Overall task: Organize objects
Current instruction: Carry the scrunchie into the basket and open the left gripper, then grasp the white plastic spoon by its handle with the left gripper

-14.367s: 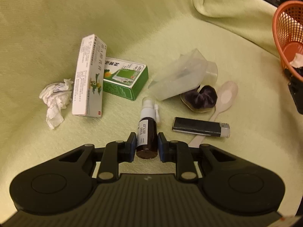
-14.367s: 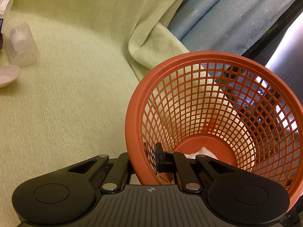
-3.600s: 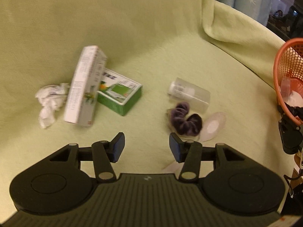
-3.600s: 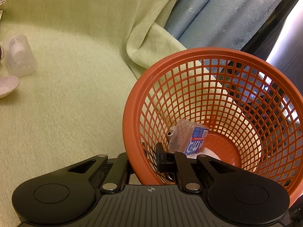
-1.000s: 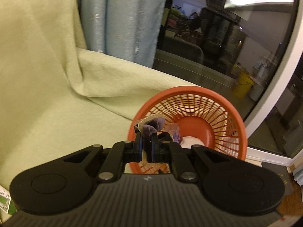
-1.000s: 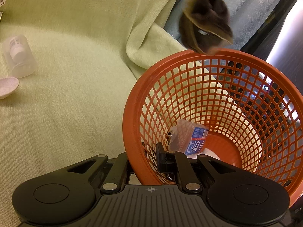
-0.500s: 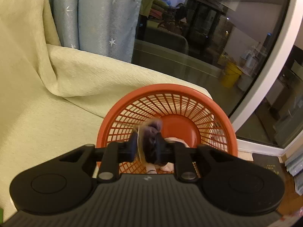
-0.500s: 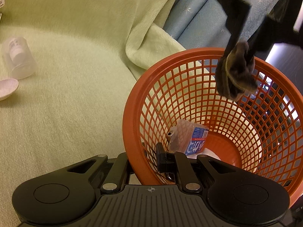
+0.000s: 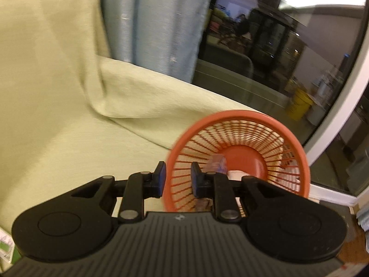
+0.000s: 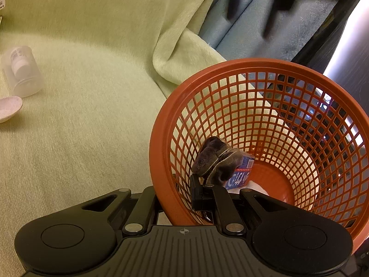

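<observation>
An orange mesh basket stands at the edge of the green-covered couch. My right gripper is shut on its near rim. A dark purple scrunchie lies inside the basket against the near wall, on a small clear box with a blue label and white tissue. My left gripper is open and empty, held above the basket; it shows blurred at the top of the right wrist view.
A clear plastic cup lies on its side at the left of the couch, with a pale spoon beside it. A green box corner shows at the lower left. A blue curtain and a dark window stand behind.
My left gripper has opened and let go of the scrunchie, which has dropped into the basket. The left gripper has then drawn up and to the left. The right gripper has not moved.
</observation>
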A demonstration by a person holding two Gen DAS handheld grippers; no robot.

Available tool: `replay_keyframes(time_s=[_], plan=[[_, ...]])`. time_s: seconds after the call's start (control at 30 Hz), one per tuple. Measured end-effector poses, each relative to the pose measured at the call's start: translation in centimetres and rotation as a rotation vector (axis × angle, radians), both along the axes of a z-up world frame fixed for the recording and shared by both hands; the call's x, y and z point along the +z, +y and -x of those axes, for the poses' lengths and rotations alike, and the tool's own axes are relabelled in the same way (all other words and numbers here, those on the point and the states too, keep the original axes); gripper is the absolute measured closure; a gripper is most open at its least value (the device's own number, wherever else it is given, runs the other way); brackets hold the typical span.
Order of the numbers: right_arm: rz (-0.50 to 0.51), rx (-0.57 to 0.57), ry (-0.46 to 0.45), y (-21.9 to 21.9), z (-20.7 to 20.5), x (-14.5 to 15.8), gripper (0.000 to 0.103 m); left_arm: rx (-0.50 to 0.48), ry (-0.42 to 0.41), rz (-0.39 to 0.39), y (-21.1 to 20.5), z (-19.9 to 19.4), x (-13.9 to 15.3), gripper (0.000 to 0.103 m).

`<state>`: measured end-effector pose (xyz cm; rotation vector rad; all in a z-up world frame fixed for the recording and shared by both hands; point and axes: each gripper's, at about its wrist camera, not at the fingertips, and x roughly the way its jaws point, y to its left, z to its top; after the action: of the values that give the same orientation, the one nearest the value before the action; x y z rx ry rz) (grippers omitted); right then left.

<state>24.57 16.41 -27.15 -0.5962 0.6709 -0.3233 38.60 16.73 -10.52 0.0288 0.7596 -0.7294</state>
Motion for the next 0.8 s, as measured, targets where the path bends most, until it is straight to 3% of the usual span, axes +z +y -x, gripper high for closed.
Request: replay_keyframes(time_s=[0.27,0.5,0.63,0.8], plan=[[0.001,0.000,0.001,-0.1,-0.1,0.0,0.097,0.191,-0.027,-0.052,8.7,-0.4,0.1,0.083],[-0.001,-0.001,0.000,-0.3,0.0,0.1,0.097,0.351,0.001,-0.165,15.4,0.4,-2.4,0.076],[0.001,-0.001,0.001,-0.4,0.1,0.2,0.097,0.355,0.039,-0.214,16.9,1.7,-4.7,0.074],[0.002,-0.001,0.002,-0.6,0.4,0.2,0.097,0.286,0.069,-0.248,17.1,3.6,-8.7,0.074]])
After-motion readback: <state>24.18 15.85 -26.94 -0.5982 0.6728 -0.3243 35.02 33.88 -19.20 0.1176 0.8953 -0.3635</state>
